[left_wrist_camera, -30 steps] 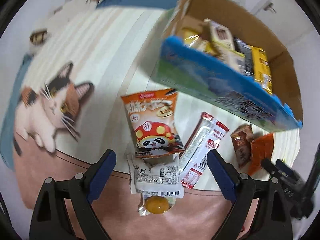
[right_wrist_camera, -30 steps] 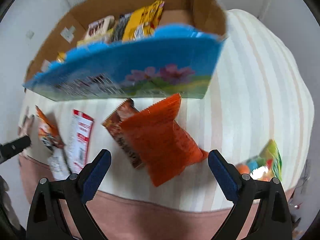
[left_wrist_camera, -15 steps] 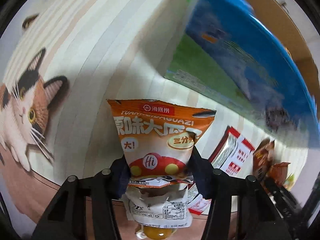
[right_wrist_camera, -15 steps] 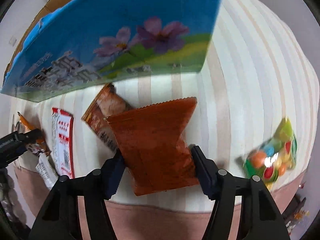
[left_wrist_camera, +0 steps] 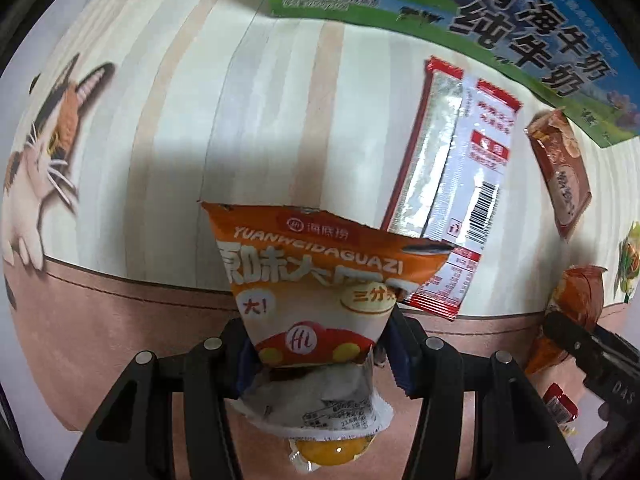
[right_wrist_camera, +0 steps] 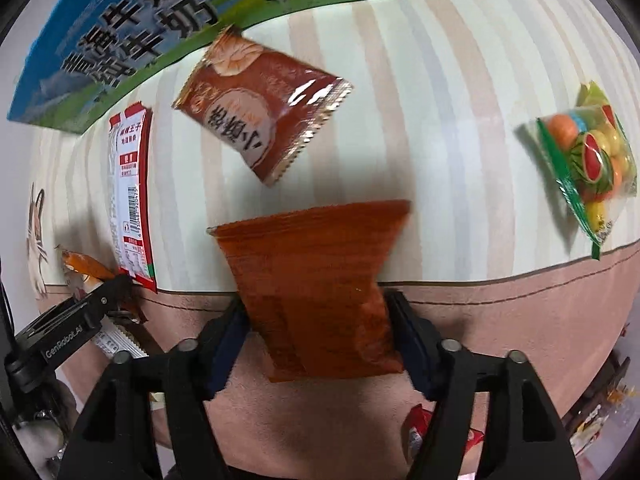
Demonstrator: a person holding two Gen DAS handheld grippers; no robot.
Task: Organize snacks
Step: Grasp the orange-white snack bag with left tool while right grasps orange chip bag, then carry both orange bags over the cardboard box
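Note:
My left gripper point(left_wrist_camera: 318, 354) is shut on the lower end of an orange sunflower-seed packet point(left_wrist_camera: 316, 276) with a red cartoon hat. A white packet with a yellow yolk point(left_wrist_camera: 320, 416) shows just below it, between the finger bases. My right gripper point(right_wrist_camera: 316, 324) has an orange-red packet point(right_wrist_camera: 316, 280) between its pads. Both pads still touch the packet's sides while the jaws are opening. Both grippers point down at the striped blanket point(left_wrist_camera: 168, 140). The right gripper's finger point(left_wrist_camera: 576, 344) also shows at the right edge of the left wrist view.
A blue-green milk carton box point(left_wrist_camera: 440, 8) stands at the far side. On the blanket lie a red-white long packet point(left_wrist_camera: 452, 184), a brown biscuit packet point(right_wrist_camera: 260, 108) and a fruit-candy bag point(right_wrist_camera: 584, 160). A cat print point(left_wrist_camera: 44, 120) is on the left.
Both grippers were open above the snacks. They came down and closed, the left on the seed packet, the right on the orange-red packet. The box now fills only the top edge.

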